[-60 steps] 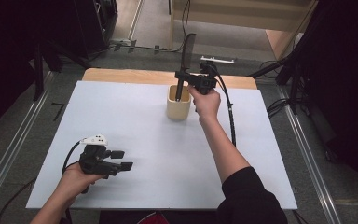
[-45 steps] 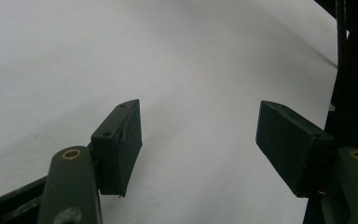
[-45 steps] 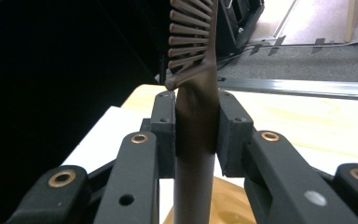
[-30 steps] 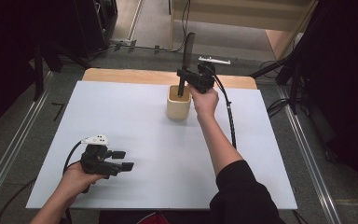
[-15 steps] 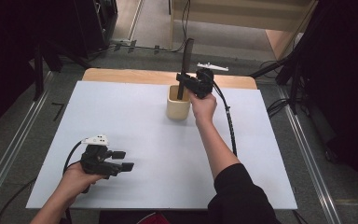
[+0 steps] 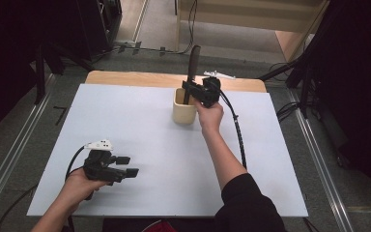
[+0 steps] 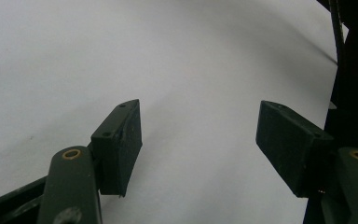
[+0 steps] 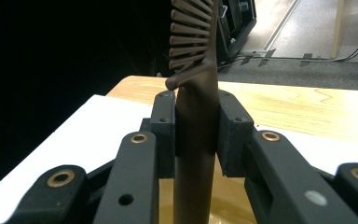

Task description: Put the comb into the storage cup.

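A dark brown comb [image 6: 192,65] stands upright with its lower end inside a cream cup [image 6: 183,112] at the back middle of the white table. My right gripper [image 6: 189,90] is shut on the comb's handle [image 8: 196,140], just above the cup's rim; the comb's teeth [image 8: 189,39] rise above the jaws. Near the front left my left gripper [image 6: 128,166] rests low over the white sheet, open, nothing between its fingers [image 7: 119,144].
The white sheet [image 6: 140,145] covers most of the table, with a wooden strip [image 6: 135,79] at the back edge. A black cable [image 6: 239,137] trails from the right gripper along the forearm. Dark stands and floor cables lie beyond the table.
My right gripper has sunk a little with the comb, bringing its lower end deeper into the cup. The left gripper has stayed in place.
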`<state>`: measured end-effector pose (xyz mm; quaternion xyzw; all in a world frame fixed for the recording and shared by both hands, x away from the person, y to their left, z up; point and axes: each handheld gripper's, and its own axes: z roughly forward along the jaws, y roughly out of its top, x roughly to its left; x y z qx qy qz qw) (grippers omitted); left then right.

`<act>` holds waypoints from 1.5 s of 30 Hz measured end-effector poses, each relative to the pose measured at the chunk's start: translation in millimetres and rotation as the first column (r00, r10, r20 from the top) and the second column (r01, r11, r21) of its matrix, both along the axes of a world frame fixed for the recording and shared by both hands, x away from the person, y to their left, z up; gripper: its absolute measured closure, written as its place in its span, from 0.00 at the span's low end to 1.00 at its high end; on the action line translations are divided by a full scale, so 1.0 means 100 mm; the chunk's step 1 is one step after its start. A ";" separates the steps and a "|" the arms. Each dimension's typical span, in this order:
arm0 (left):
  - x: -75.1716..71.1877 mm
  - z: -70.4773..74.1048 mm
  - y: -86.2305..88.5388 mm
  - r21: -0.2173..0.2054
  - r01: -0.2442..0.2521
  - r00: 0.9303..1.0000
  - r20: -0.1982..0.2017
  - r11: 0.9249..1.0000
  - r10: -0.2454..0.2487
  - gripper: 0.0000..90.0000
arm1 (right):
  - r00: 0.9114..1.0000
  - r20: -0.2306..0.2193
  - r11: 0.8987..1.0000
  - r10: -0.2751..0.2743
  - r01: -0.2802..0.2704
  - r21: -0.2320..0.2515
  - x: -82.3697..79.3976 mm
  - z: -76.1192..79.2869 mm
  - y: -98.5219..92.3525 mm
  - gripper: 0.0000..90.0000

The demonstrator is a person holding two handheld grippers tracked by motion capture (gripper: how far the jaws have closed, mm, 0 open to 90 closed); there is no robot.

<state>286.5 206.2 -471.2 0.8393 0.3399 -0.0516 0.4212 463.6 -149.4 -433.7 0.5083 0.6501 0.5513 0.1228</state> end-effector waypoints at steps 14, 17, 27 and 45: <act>-0.01 0.00 0.00 0.008 0.006 1.000 0.006 1.000 -0.006 0.36 | 0.999 -0.043 1.000 0.003 -0.003 0.014 -0.10 -0.04 -0.17 0.29; -0.01 0.00 0.00 0.003 -0.001 1.000 0.008 1.000 0.001 0.36 | 0.999 -0.039 0.999 0.036 -0.035 0.022 -0.16 -0.03 -0.19 0.26; -0.02 0.01 0.01 0.000 -0.004 1.000 0.011 1.000 0.004 0.36 | 0.989 -0.108 0.995 0.101 -0.101 0.009 -0.32 0.03 -0.27 0.25; -0.01 0.01 0.03 -0.001 -0.017 1.000 0.014 1.000 0.017 0.36 | 0.950 -0.177 0.966 0.258 -0.258 0.024 -0.70 0.03 -0.32 0.26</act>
